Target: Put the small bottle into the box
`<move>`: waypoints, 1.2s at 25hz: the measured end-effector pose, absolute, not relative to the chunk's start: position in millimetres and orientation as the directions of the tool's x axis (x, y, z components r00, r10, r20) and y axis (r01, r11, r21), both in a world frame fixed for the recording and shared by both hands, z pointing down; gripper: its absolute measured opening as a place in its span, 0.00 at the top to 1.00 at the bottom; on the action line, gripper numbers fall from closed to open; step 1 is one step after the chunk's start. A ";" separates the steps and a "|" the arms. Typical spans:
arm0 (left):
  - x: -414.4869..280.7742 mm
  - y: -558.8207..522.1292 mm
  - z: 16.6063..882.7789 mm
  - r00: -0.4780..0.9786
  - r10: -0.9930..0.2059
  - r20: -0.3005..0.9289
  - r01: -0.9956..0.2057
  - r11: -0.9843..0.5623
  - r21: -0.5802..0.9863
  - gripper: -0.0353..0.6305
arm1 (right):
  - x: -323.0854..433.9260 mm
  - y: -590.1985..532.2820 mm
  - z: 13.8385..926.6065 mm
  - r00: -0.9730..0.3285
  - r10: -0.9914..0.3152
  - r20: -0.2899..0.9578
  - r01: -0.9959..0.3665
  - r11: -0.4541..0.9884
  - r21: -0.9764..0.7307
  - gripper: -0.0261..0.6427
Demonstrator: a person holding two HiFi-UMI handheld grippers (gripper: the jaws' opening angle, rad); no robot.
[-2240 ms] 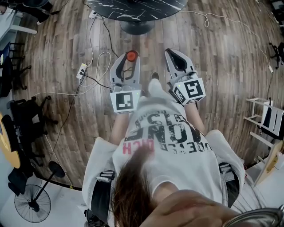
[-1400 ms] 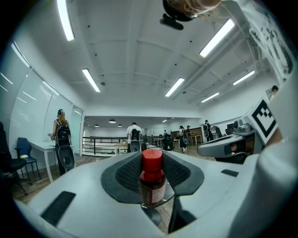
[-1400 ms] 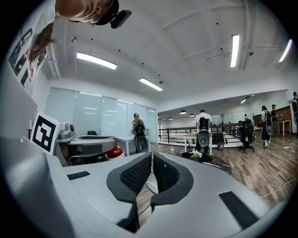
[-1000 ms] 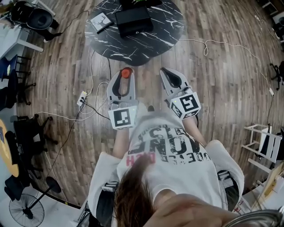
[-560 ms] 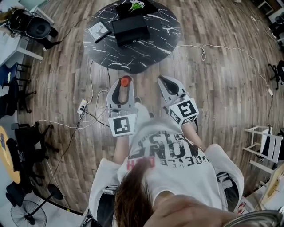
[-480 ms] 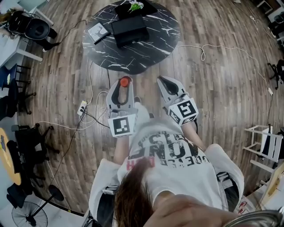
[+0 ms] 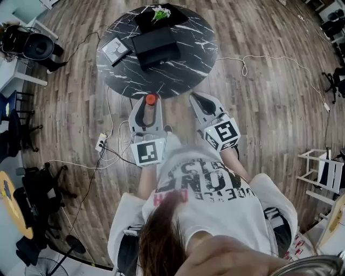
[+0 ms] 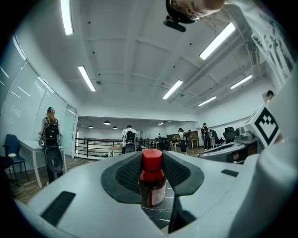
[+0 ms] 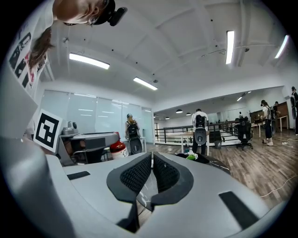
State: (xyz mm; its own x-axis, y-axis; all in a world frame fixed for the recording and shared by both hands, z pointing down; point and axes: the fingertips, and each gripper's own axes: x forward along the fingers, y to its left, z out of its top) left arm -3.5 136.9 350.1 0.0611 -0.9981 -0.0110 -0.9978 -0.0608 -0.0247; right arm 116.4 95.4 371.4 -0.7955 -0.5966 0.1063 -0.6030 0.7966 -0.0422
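Small bottle [image 8: 152, 179] upright, clamped between left gripper [image 7: 150, 102] jaws; right gripper [image 9: 152, 168] jaws pressed together

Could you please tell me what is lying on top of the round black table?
On the table: a flat black box, a small square item and a black tray holding something green. The box hides whatever is inside or beneath it.

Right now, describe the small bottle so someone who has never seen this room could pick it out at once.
Find the round black marble-look table; just short of its near edge the person holds two grey grippers. The small bottle stands upright, clamped in the left gripper. Its red cap, dark body and white label set it apart; the right gripper is empty.
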 end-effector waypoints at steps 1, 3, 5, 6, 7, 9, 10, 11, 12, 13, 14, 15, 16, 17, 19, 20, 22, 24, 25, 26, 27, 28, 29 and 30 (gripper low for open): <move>-8.2 128.3 351.0 0.066 -0.998 -0.007 -0.998 -0.066 -0.024 0.75 | 112.7 86.9 369.9 -0.791 -0.602 0.105 -0.609 0.792 -0.042 0.95; -17.1 110.1 345.1 0.080 -0.997 -0.019 -0.997 -0.079 -0.023 0.75 | 104.1 70.2 365.0 -0.784 -0.613 0.102 -0.619 0.785 -0.039 0.95; -26.2 93.1 337.3 0.093 -0.995 -0.035 -0.995 -0.092 -0.027 0.75 | 95.1 55.5 359.3 -0.777 -0.621 0.098 -0.627 0.779 -0.032 0.95; -30.3 85.5 333.8 0.100 -0.994 -0.037 -0.995 -0.099 -0.030 0.75 | 90.9 48.8 356.7 -0.774 -0.626 0.097 -0.631 0.775 -0.028 0.95; -34.0 78.5 330.2 0.107 -0.993 -0.040 -0.994 -0.106 -0.033 0.75 | 87.1 42.2 354.5 -0.769 -0.632 0.096 -0.636 0.771 -0.024 0.95; -41.9 66.2 325.5 0.118 -0.992 -0.046 -0.992 -0.116 -0.040 0.75 | 80.0 29.5 351.7 -0.760 -0.643 0.095 -0.647 0.762 -0.022 0.95; -46.2 60.8 325.0 0.121 -0.992 -0.045 -0.992 -0.119 -0.042 0.75 | 76.4 23.8 351.2 -0.756 -0.648 0.095 -0.652 0.758 -0.022 0.95; -50.7 55.9 325.4 0.122 -0.992 -0.044 -0.992 -0.120 -0.040 0.75 | 72.8 18.5 351.3 -0.752 -0.652 0.096 -0.656 0.754 -0.022 0.95; -55.1 51.5 326.3 0.123 -0.991 -0.045 -0.992 -0.121 -0.035 0.75 | 69.1 13.9 351.9 -0.750 -0.655 0.096 -0.659 0.752 -0.023 0.95; -59.6 47.7 327.3 0.122 -0.991 -0.047 -0.992 -0.121 -0.031 0.75 | 65.3 10.0 353.0 -0.748 -0.656 0.096 -0.661 0.750 -0.024 0.95; -64.1 44.5 328.6 0.121 -0.992 -0.044 -0.992 -0.120 -0.030 0.75 | 61.3 6.6 354.3 -0.748 -0.657 0.097 -0.662 0.749 -0.026 0.95; -68.7 41.6 329.8 0.120 -0.992 -0.039 -0.992 -0.119 -0.032 0.75 | 56.9 3.4 355.7 -0.748 -0.657 0.097 -0.662 0.749 -0.028 0.95; -73.1 38.8 330.8 0.120 -0.992 -0.035 -0.992 -0.119 -0.034 0.75 | 52.3 0.1 357.0 -0.749 -0.656 0.098 -0.661 0.750 -0.029 0.95; -77.1 36.0 331.5 0.121 -0.992 -0.034 -0.992 -0.120 -0.034 0.75 | 47.8 -3.1 358.0 -0.749 -0.655 0.100 -0.660 0.751 -0.031 0.95; -84.3 30.8 333.2 0.125 -0.992 -0.029 -0.992 -0.124 -0.034 0.75 | 40.0 -9.3 359.8 -0.748 -0.656 0.103 -0.661 0.749 -0.033 0.95; -87.7 28.5 334.4 0.127 -0.992 -0.025 -0.991 -0.126 -0.035 0.75 | 36.7 -11.8 360.4 -0.746 -0.657 0.103 -0.663 0.748 -0.034 0.95; -94.1 24.6 336.7 0.130 -0.991 -0.020 -0.991 -0.130 -0.038 0.75 | 30.9 -15.4 361.3 -0.744 -0.661 0.102 -0.667 0.745 -0.038 0.95; -100.4 20.6 338.3 0.130 -0.991 -0.018 -0.991 -0.129 -0.036 0.75 | 25.5 -18.5 362.3 -0.742 -0.663 0.101 -0.669 0.742 -0.042 0.95; -103.3 18.7 339.0 0.129 -0.992 -0.018 -0.991 -0.128 -0.034 0.75 | 23.1 -20.2 362.9 -0.741 -0.663 0.102 -0.669 0.742 -0.043 0.95; -105.6 17.0 340.1 0.128 -0.992 -0.017 -0.991 -0.128 -0.033 0.75 | 21.1 -21.8 363.8 -0.741 -0.664 0.103 -0.670 0.741 -0.044 0.95; -107.4 15.7 341.4 0.129 -0.992 -0.014 -0.991 -0.128 -0.032 0.75 | 19.8 -23.2 364.9 -0.740 -0.665 0.106 -0.671 0.740 -0.045 0.95; -108.4 14.5 342.8 0.130 -0.992 -0.011 -0.991 -0.129 -0.031 0.75 | 19.0 -24.6 366.0 -0.738 -0.666 0.110 -0.673 0.739 -0.045 0.95; -109.1 13.3 343.8 0.130 -0.991 -0.008 -0.991 -0.130 -0.030 0.75 | 18.5 -26.0 366.7 -0.737 -0.666 0.112 -0.674 0.737 -0.046 0.95; -109.6 11.9 344.4 0.131 -0.991 -0.007 -0.991 -0.131 -0.028 0.75 | 18.1 -27.7 367.1 -0.736 -0.667 0.115 -0.675 0.737 -0.047 0.95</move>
